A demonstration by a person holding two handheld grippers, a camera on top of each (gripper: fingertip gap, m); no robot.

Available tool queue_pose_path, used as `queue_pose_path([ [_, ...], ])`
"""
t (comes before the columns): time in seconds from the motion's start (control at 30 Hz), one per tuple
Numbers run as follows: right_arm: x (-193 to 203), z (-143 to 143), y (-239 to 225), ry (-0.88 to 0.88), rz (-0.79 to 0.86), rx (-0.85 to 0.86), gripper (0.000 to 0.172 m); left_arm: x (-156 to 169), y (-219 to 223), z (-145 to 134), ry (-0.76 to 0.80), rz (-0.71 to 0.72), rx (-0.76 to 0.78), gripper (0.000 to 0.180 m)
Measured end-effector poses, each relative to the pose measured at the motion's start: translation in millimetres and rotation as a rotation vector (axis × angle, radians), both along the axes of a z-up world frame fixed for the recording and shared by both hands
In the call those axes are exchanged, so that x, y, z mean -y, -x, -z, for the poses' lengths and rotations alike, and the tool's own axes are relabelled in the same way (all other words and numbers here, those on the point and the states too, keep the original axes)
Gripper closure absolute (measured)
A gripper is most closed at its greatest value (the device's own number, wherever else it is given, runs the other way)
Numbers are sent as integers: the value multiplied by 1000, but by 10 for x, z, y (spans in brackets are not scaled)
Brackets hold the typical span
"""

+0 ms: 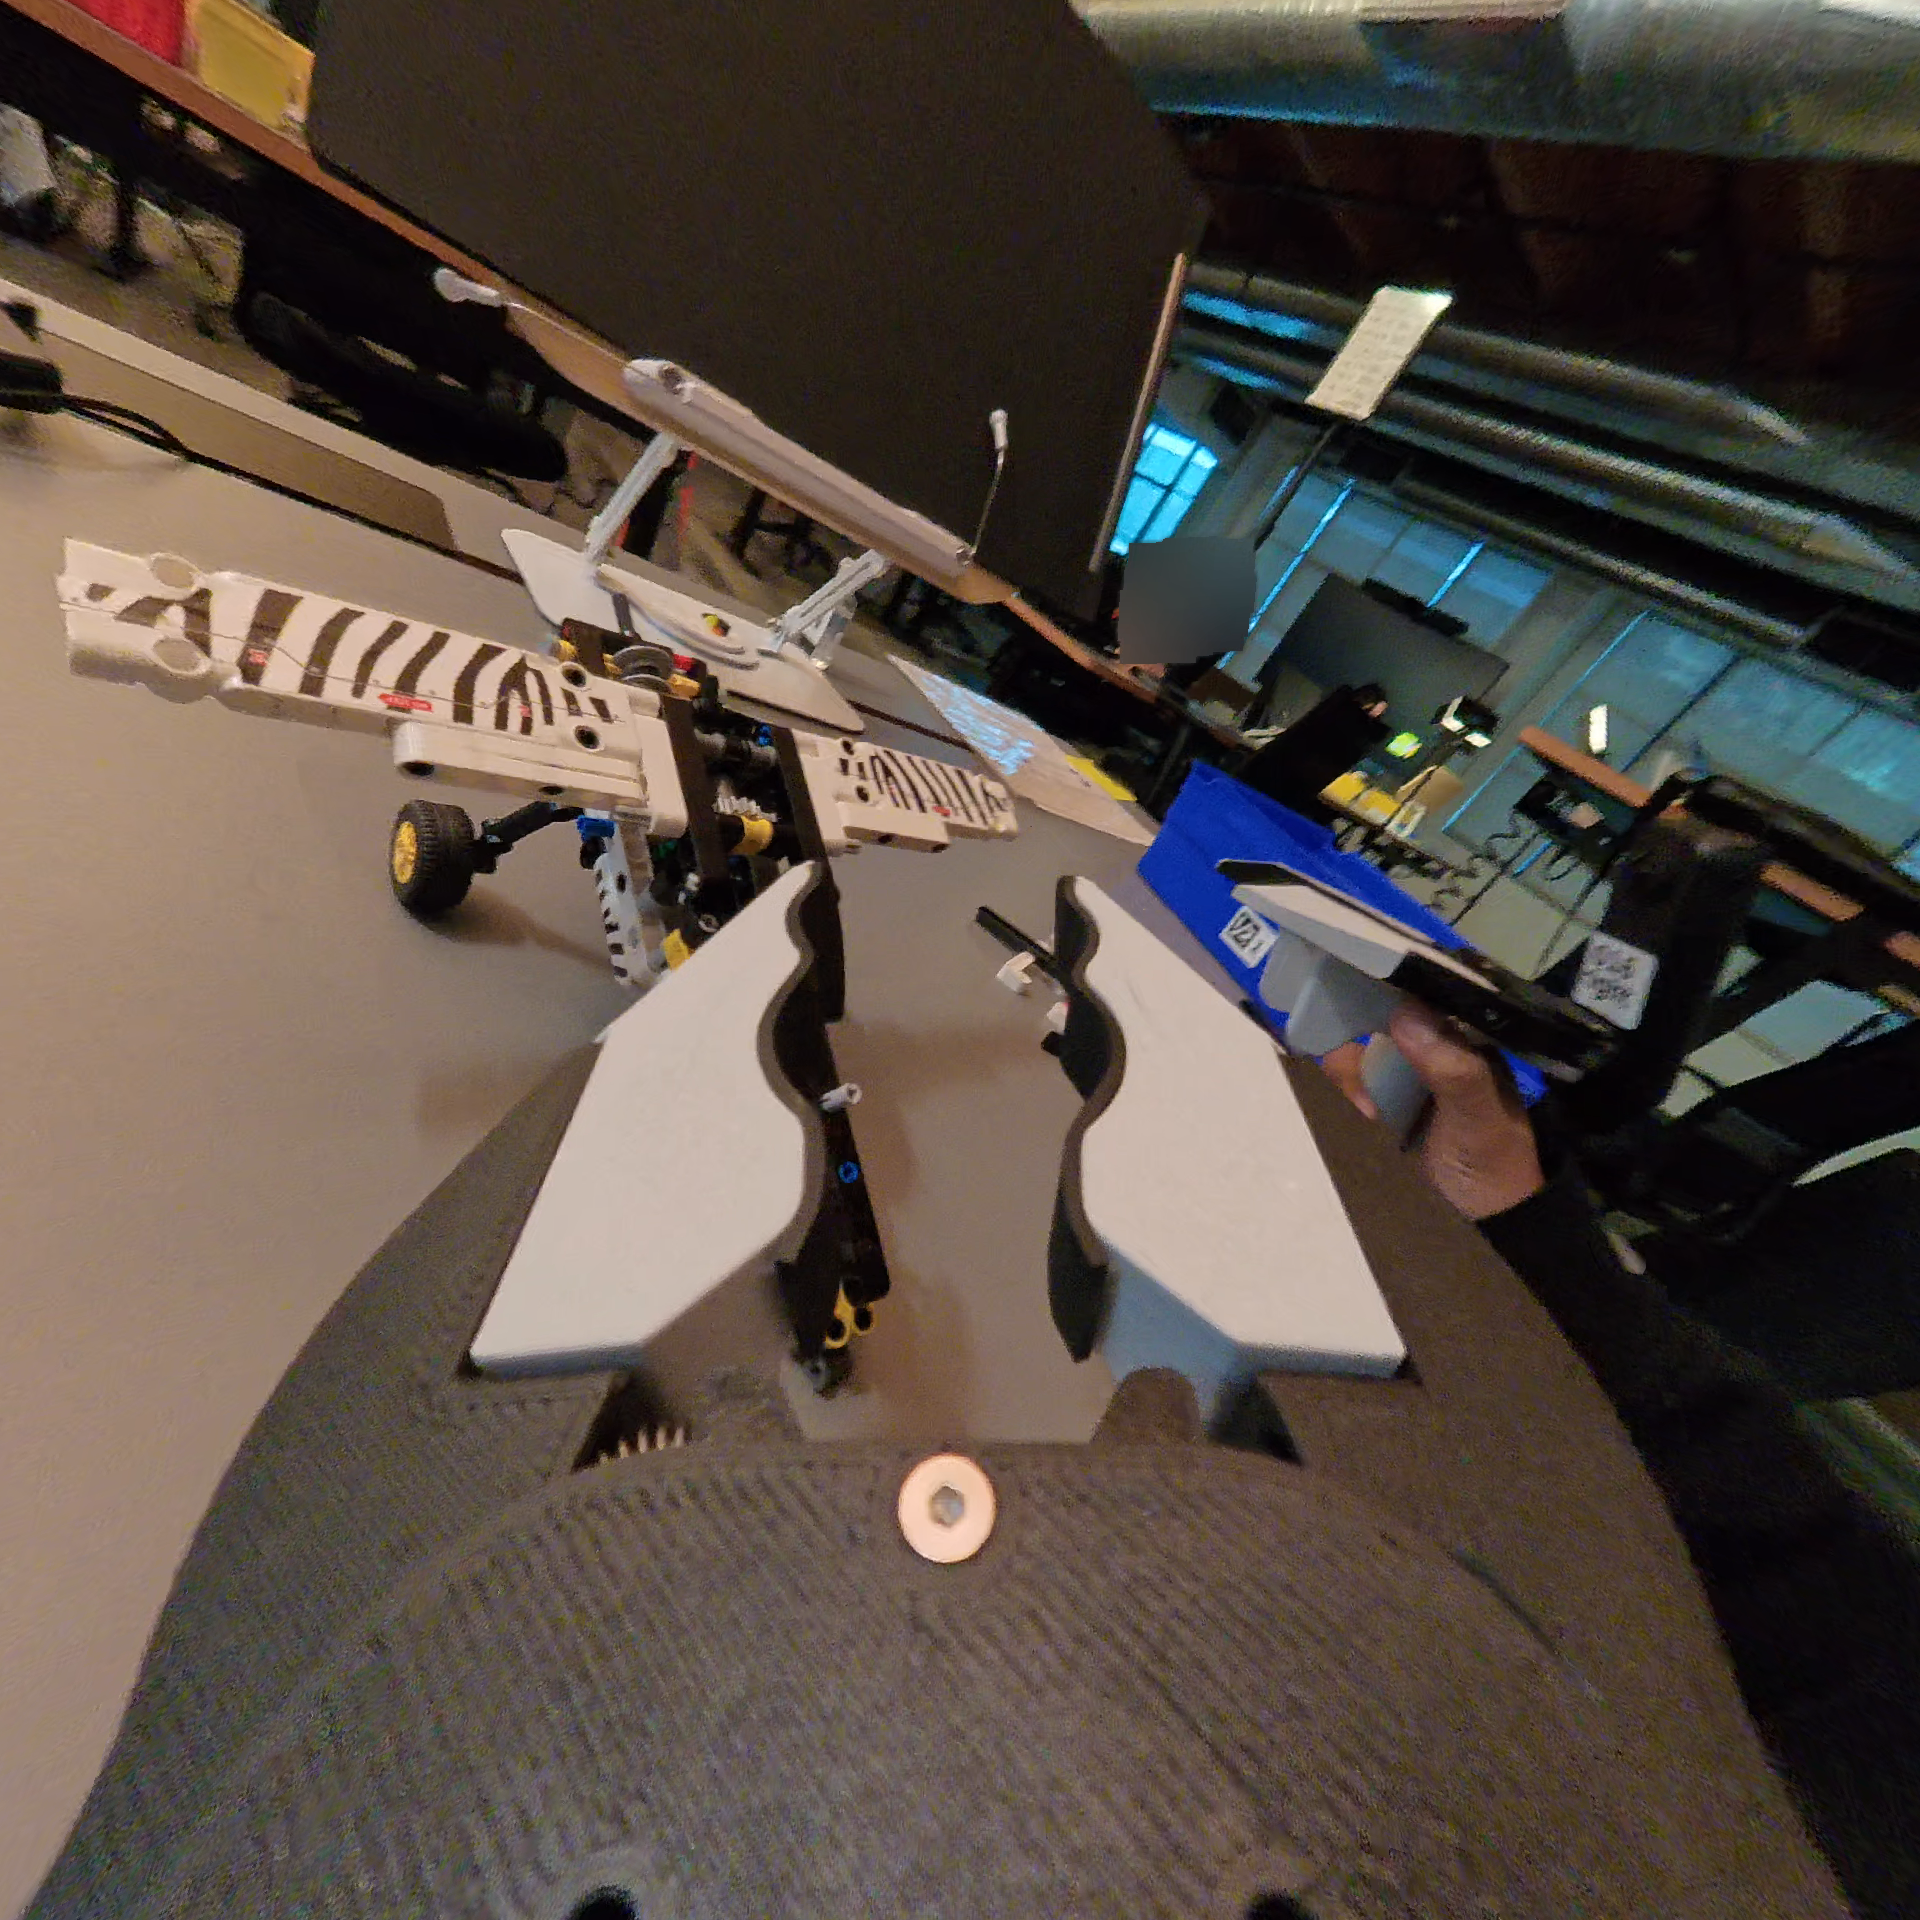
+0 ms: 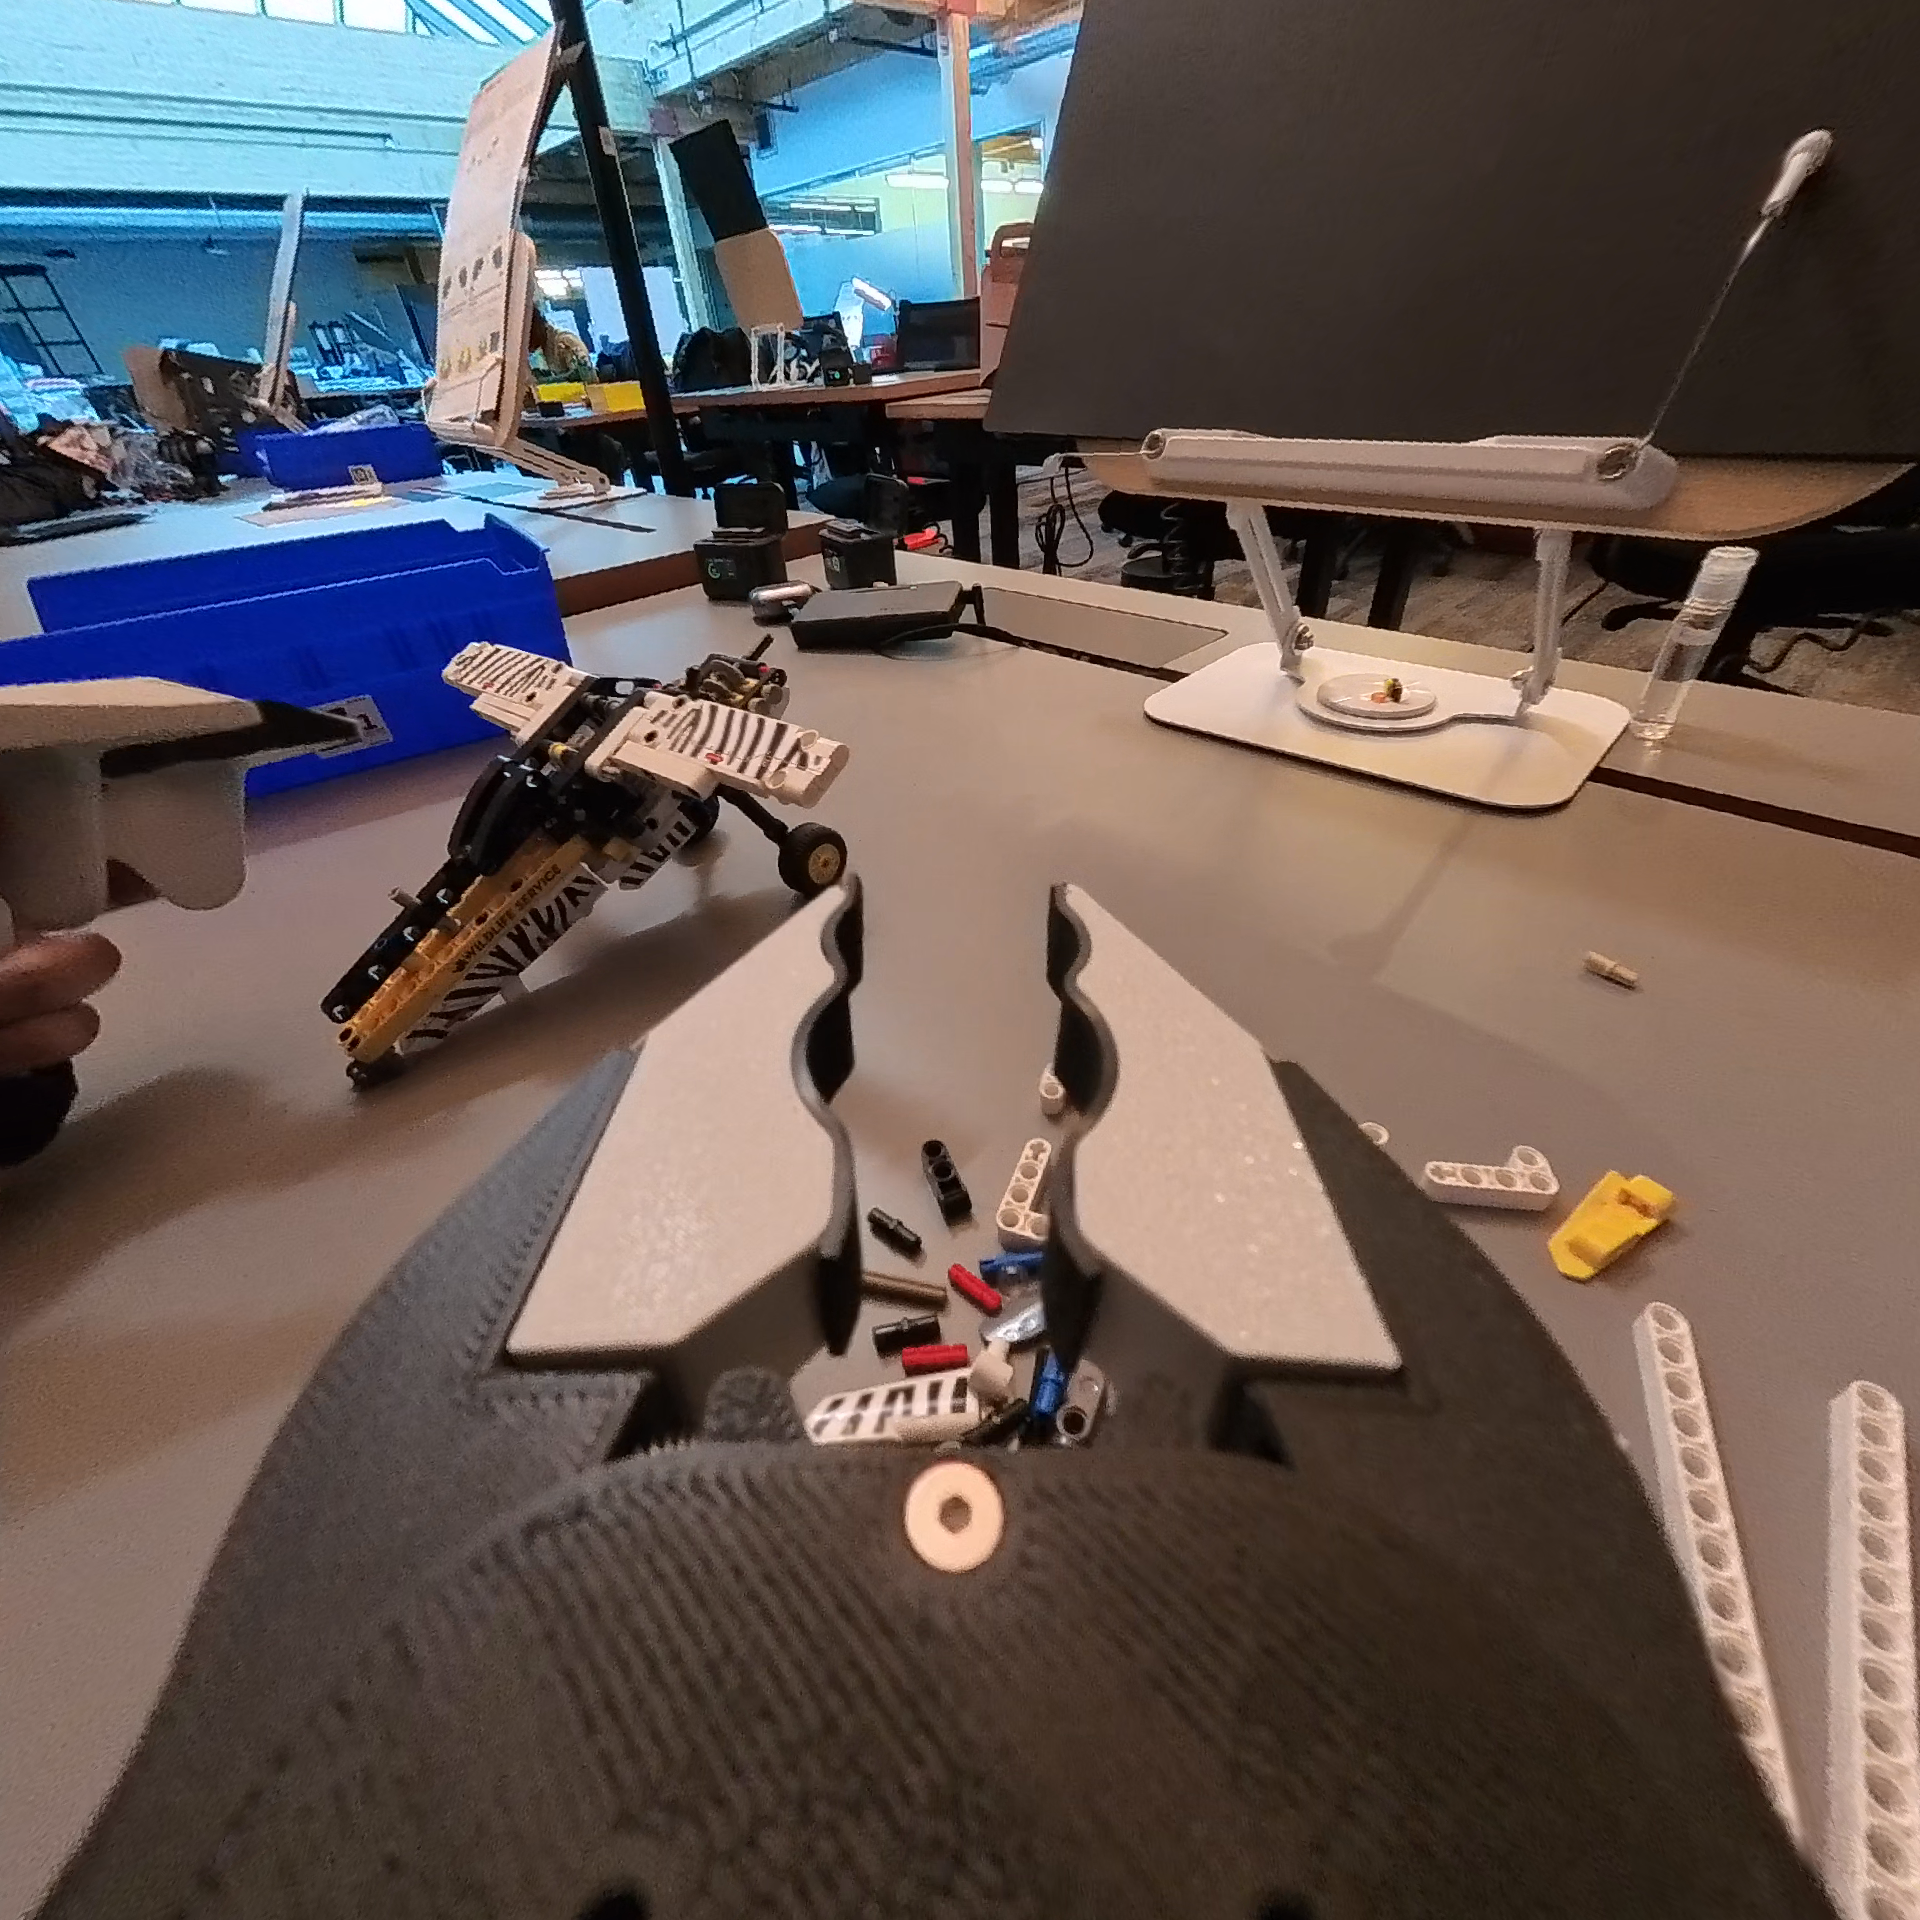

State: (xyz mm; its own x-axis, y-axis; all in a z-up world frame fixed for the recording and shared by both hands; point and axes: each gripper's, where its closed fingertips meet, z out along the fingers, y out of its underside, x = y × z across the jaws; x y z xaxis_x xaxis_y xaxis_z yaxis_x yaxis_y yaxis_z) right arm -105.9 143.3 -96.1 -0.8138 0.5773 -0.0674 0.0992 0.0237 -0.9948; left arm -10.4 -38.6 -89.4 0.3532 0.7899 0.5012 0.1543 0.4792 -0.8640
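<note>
The grey table [image 2: 1039,831] carries everything, with a blue bin [image 2: 291,634] at its far edge and a white stand [image 2: 1382,727] holding up a dark board. The biggest piece in play is the zebra-striped toy plane [image 2: 582,821] built of plastic bricks — it sits tilted, resting on its dark tail end and one small wheel [image 2: 816,857], wings up.

The plane looks light and rigid but snap-fit, so I judge it fragile: the striped wing panels [image 1: 343,655] would likely pop off if squeezed. The black and yellow fuselage beams [image 2: 457,935] seem the sturdier place to take hold.

The left gripper [image 1: 940,904] hovers just behind the plane with its fingers spread; the plane's black tail beam [image 1: 831,1143] lies along the inner face of one finger, while the other finger stands clear of it, so nothing is pinched.

The right gripper [image 2: 956,925] is also spread and grips nothing — it hangs over a scatter of small loose pieces [image 2: 956,1288]: pins, short beams, a striped panel. Further right lie a yellow part [image 2: 1605,1226] and two long white beams [image 2: 1704,1507].
</note>
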Motion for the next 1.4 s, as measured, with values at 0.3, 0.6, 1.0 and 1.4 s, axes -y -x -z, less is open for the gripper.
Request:
queue_pose_path([
  [0.3,5,15,-27,-15,-3,-11,138,75,247,-319,90,-49,-54,127],
  [0.6,-8,104,4,-69,22,-12,139,94,476,-401,168,-44,-116,126],
  [1.0,18,195,37,-114,23,10,139,343,265,43,99,-169,-66,143],
  [1.4,29,145,-6,-64,-10,25,139,311,186,-30,105,-181,-135,148],
])
